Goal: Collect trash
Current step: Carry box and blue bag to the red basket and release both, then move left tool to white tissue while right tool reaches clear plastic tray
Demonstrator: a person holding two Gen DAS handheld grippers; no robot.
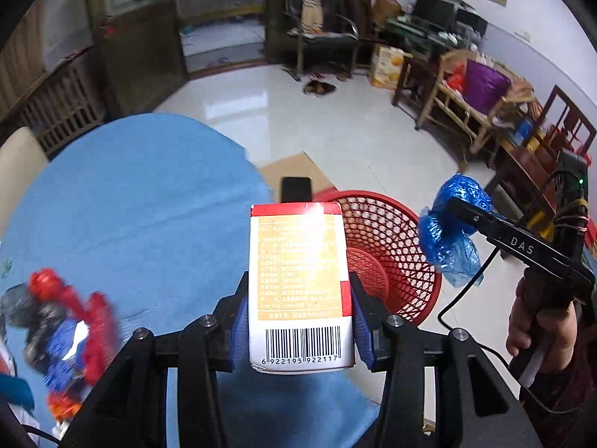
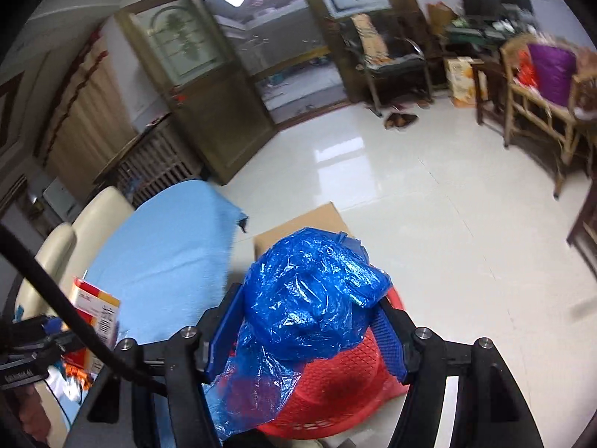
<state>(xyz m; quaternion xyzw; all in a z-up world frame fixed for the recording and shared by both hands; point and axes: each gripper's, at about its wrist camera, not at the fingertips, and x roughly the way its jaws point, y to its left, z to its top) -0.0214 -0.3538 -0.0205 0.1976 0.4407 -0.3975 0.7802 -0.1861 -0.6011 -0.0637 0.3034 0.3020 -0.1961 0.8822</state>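
Observation:
My left gripper (image 1: 298,283) is shut on a white, orange and red carton (image 1: 300,261) with a barcode, held above the edge of the blue-clothed table (image 1: 130,205). The right gripper (image 2: 309,321) is shut on a crumpled blue plastic bag (image 2: 309,291), which hangs over the red mesh basket (image 2: 335,384). In the left wrist view the basket (image 1: 377,239) stands on the floor just right of the carton, and the bag (image 1: 447,231) hangs in the right gripper (image 1: 453,220) over the basket's right rim. The carton (image 2: 93,306) shows at the lower left of the right wrist view.
Blurred red, blue and grey wrappers (image 1: 63,321) lie on the table at the left. Flat cardboard (image 2: 298,224) and a black slab (image 1: 296,188) lie on the floor behind the basket. A cream chair (image 2: 86,224) stands past the table. Wooden furniture (image 1: 466,112) lines the right wall.

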